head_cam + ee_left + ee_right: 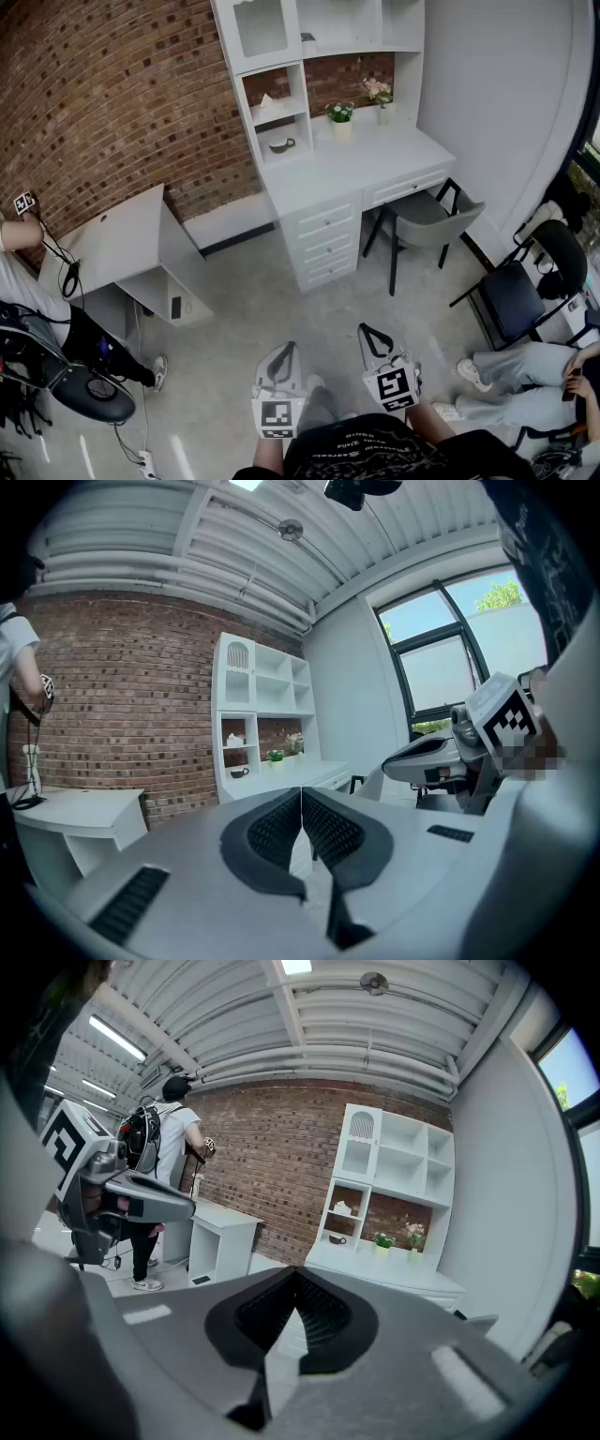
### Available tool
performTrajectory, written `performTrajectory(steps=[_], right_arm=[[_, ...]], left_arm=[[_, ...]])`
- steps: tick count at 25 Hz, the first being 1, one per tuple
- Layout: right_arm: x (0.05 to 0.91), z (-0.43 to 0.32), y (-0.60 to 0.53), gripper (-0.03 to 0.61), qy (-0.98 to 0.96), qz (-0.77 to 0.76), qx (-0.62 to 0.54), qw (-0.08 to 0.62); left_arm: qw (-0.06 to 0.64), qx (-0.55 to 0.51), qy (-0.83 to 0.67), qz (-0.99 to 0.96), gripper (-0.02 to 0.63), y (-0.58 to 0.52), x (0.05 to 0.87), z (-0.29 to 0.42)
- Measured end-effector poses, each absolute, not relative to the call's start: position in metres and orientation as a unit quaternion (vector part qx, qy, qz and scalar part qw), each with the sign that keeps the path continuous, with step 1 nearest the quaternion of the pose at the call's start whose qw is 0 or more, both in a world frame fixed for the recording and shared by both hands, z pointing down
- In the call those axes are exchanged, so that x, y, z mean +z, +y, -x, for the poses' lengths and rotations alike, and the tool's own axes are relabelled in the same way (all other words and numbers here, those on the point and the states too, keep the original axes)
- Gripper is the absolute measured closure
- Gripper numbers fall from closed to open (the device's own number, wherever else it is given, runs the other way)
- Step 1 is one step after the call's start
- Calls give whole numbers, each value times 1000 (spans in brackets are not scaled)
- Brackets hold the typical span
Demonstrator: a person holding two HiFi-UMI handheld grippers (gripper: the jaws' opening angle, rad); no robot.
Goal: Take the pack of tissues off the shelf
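The pack of tissues (269, 103) is a small white bundle in the middle cubby of the white shelf unit (281, 66), above a cubby holding a dark cup (281, 144). It also shows far off as a pale lump, the tissues (234, 740) in the left gripper view and the tissues (343, 1208) in the right gripper view. Both grippers are low in the head view, well short of the desk and far from the shelf. My left gripper (285, 351) (301, 794) is shut with nothing in it. My right gripper (369, 334) (296, 1277) is likewise shut and empty.
A white desk with drawers (356, 173) carries two potted plants (339, 112). A grey chair (427, 220) stands at it. A low white table (122, 239) sits left, with a standing person (37, 300) and a black stool (89, 394). Black chairs (525, 291) and a seated person (525, 375) are at right.
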State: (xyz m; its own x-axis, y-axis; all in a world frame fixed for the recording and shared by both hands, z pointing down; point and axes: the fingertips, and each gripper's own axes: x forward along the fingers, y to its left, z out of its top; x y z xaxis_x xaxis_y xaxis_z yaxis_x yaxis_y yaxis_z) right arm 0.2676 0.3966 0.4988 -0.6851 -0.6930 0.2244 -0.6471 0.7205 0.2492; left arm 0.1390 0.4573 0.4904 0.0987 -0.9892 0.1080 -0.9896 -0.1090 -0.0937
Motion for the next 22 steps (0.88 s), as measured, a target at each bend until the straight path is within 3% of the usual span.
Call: performTrajectory(steps=[22], right_arm=[[517,-256,364,574,-919,-353,-43,169]], left_arm=[[44,54,-657,-751,605,409,507,-125]])
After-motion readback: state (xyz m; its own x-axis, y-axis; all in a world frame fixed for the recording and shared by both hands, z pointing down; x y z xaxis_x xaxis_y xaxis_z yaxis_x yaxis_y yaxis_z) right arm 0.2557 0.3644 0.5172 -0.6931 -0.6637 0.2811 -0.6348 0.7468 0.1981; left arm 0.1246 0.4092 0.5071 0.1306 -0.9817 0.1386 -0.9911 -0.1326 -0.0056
